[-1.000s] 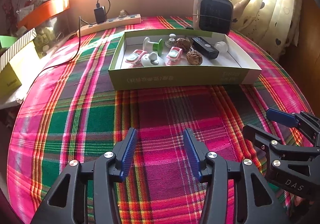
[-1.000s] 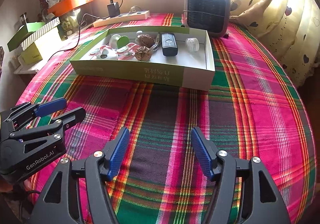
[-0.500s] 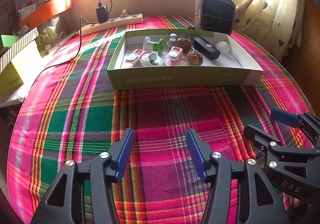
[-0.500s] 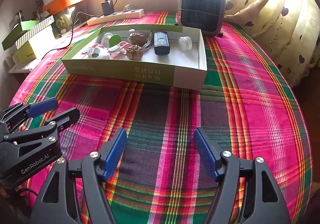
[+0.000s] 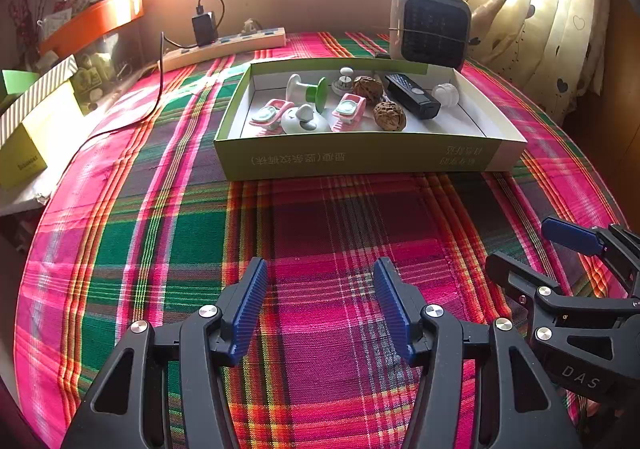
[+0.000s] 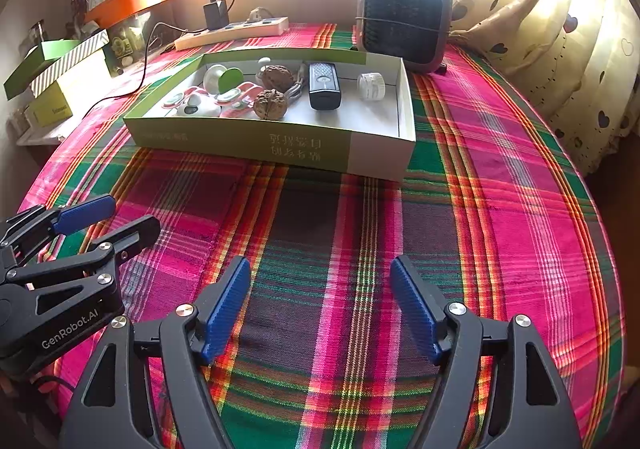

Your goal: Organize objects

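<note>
Two pairs of black tongs, the left tongs (image 5: 318,305) and right tongs (image 6: 320,305), hang empty near the plaid-clothed surface's (image 5: 320,233) near edge, jaws just widened, seemingly readying for the shallow green cardboard box (image 5: 360,159) of small oddments toward its far edge.

A table under a plaid cloth (image 5: 168,233) carries a shallow green box (image 5: 360,159) near its middle. Behind the box stand a small heater (image 5: 432,29) and, to its left, a power strip (image 5: 228,49) with a black charger (image 5: 205,29) plugged in.
</note>
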